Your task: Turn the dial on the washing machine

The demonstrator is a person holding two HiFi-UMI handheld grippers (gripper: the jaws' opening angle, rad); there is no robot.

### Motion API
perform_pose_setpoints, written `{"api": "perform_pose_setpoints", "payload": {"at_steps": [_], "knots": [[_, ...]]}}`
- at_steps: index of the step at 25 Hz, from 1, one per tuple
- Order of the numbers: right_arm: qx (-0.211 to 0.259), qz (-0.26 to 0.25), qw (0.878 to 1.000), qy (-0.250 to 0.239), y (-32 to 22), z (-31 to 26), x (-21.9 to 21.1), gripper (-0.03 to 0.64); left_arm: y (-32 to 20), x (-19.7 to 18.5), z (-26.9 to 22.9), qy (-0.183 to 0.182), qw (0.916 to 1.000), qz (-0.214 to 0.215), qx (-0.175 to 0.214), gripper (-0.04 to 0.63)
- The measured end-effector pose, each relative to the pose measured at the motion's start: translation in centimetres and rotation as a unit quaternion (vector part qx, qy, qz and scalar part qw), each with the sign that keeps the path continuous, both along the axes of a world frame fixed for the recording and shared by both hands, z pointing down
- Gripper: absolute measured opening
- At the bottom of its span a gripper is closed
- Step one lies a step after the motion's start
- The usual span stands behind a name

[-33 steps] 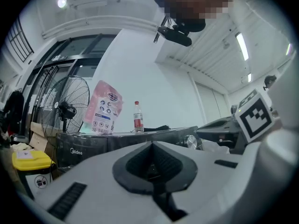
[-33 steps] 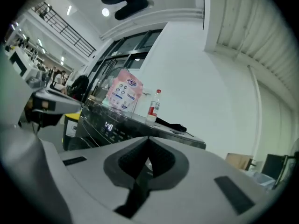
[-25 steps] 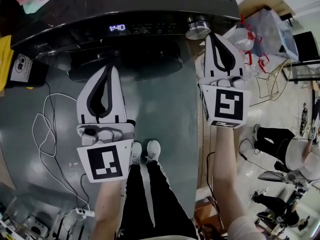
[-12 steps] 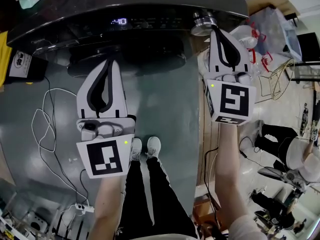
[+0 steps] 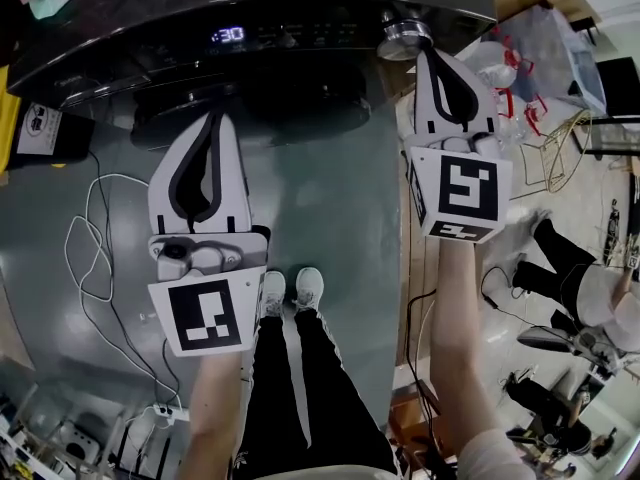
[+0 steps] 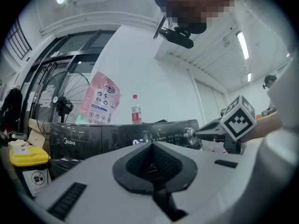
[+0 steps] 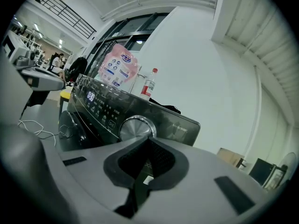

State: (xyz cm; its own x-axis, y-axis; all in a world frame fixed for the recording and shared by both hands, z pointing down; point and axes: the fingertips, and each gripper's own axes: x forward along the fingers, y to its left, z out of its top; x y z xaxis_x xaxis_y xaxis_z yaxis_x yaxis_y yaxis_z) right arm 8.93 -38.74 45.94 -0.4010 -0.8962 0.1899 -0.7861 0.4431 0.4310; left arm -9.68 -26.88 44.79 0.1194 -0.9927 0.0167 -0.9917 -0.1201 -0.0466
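Note:
The dark washing machine (image 5: 300,3) fills the top of the head view, its display (image 5: 229,35) lit. Its silver dial (image 5: 402,38) sits at the right end of the panel. My right gripper (image 5: 425,56) is shut, and its joined tips rest against the dial's lower right rim. In the right gripper view the dial (image 7: 135,127) stands just beyond the closed tips (image 7: 148,140). My left gripper (image 5: 214,120) is shut and empty, held back from the machine's door. The left gripper view shows the dial (image 6: 189,135) with the right gripper (image 6: 202,134) touching it.
A pink detergent pouch (image 6: 100,99) and a bottle (image 6: 136,110) stand on the machine. A yellow bin (image 6: 21,157) and a fan (image 6: 63,104) are to its left. White cables (image 5: 90,258) lie on the floor. Bags (image 5: 540,58) and a person (image 5: 585,293) are at the right.
The display's number has dropped from 1:40 to 1:30. My right gripper has stayed at the dial, shifting slightly up. The left gripper has barely moved.

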Motion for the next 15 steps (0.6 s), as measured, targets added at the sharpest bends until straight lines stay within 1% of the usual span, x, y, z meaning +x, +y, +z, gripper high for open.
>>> {"api": "perform_pose_setpoints", "payload": {"at_steps": [3, 7, 15], "knots": [[0.001, 0.000, 1.000, 0.001, 0.0, 0.1, 0.0, 0.002, 0.2, -0.1, 0.1, 0.003, 1.0000, -0.002, 0.000, -0.002], [-0.010, -0.008, 1.000, 0.015, 0.1, 1.1, -0.2, 0.003, 0.5, 0.0, -0.1, 0.004, 0.9999, 0.006, 0.010, -0.002], [-0.017, -0.008, 1.000, 0.012, 0.2, 1.6, -0.3, 0.003, 0.9, -0.7, 0.3, 0.000, 1.0000, -0.007, 0.001, -0.002]]}}
